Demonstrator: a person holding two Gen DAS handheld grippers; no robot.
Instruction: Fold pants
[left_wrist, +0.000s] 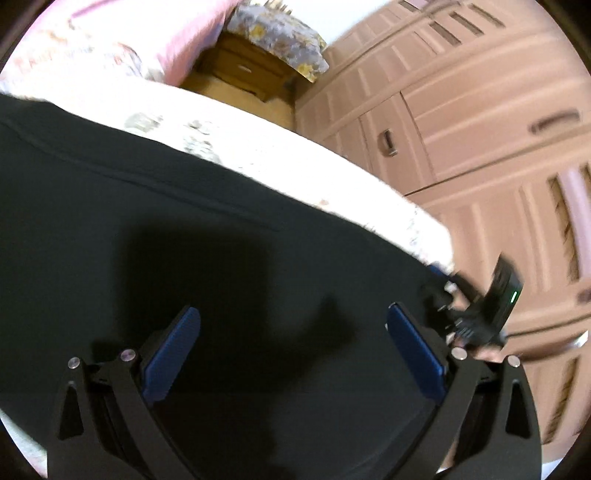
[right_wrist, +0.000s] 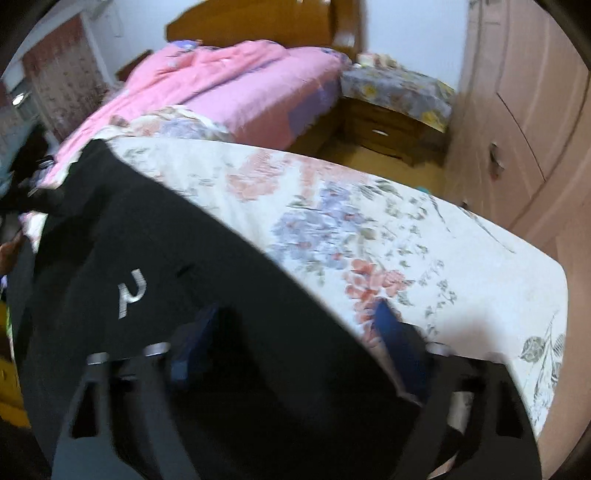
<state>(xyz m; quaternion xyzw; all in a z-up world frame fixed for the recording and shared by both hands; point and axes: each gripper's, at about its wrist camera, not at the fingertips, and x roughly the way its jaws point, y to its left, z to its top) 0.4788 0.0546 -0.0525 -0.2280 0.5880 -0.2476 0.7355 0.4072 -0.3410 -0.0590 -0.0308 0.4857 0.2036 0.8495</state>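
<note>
Left wrist view: left gripper (left_wrist: 293, 325) fingers wide apart over black pants (left_wrist: 147, 221) — right gripper (right_wrist: 295, 321) likewise spread, holding nothing.

Black pants (right_wrist: 184, 258) on floral bed (right_wrist: 406, 236)

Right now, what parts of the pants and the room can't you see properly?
- Black pants: both views cut off the near part; no leg ends or waistband identifiable.
- Left gripper, right gripper: open above the cloth; touching or not, unclear.
- Logo: blurred, unreadable.
- Items on the nightstand: too small, blurry.
</note>
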